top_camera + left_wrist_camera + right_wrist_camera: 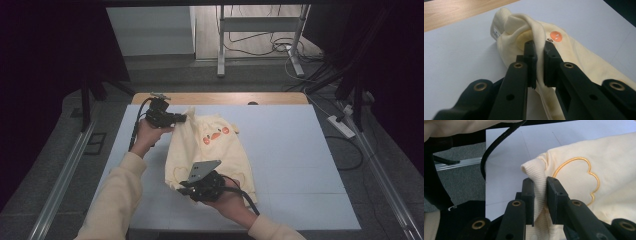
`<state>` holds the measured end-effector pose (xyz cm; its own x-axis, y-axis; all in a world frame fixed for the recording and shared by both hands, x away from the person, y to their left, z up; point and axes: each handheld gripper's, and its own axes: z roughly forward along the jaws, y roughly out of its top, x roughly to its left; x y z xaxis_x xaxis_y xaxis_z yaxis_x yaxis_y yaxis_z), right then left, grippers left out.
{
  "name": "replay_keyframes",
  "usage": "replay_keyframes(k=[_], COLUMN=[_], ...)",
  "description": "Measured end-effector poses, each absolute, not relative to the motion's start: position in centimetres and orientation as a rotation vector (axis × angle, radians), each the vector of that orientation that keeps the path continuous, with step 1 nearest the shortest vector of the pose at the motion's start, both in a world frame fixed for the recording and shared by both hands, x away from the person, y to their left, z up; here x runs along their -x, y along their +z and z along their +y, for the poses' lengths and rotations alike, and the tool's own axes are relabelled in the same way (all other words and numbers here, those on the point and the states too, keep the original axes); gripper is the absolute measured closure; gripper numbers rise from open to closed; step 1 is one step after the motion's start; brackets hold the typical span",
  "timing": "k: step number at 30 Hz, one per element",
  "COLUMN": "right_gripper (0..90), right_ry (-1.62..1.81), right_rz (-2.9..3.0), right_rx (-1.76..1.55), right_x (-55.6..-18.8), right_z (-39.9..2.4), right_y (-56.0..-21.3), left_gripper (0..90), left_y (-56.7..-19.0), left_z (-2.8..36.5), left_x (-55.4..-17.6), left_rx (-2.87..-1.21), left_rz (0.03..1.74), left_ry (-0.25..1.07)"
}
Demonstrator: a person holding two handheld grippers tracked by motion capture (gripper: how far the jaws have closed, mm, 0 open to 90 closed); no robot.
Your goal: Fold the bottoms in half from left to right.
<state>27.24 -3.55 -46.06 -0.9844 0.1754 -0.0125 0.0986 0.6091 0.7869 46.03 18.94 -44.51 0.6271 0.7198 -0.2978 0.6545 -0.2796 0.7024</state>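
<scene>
Nearest the person, the right tongs [186,188] are clenched on the ribbed hem corner [537,185] of a pale yellow sweatshirt [212,150] lying on the white bench [295,150]. The garment's long axis runs away from that grip toward the far edge, where the left tongs [181,118] pinch a fold [539,53] by what seems to be the collar, beside the orange print [556,36]. Both grips sit along the garment's left edge, so it can likely be lifted or folded sideways.
</scene>
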Motion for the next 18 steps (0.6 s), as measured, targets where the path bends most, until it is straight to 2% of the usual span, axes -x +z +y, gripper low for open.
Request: replay_keyframes(k=[18], right_gripper=[77.1], right_ry=[1.315], right_rz=[2.702], right_rx=[-0.345], right_x=[-27.5], right_z=[-7.9], right_y=[-46.3], left_gripper=[82.0], left_y=[-45.1], left_z=[17.6], left_x=[-46.3], left_rx=[-1.995], left_rz=[1.075], left_ry=[0.085])
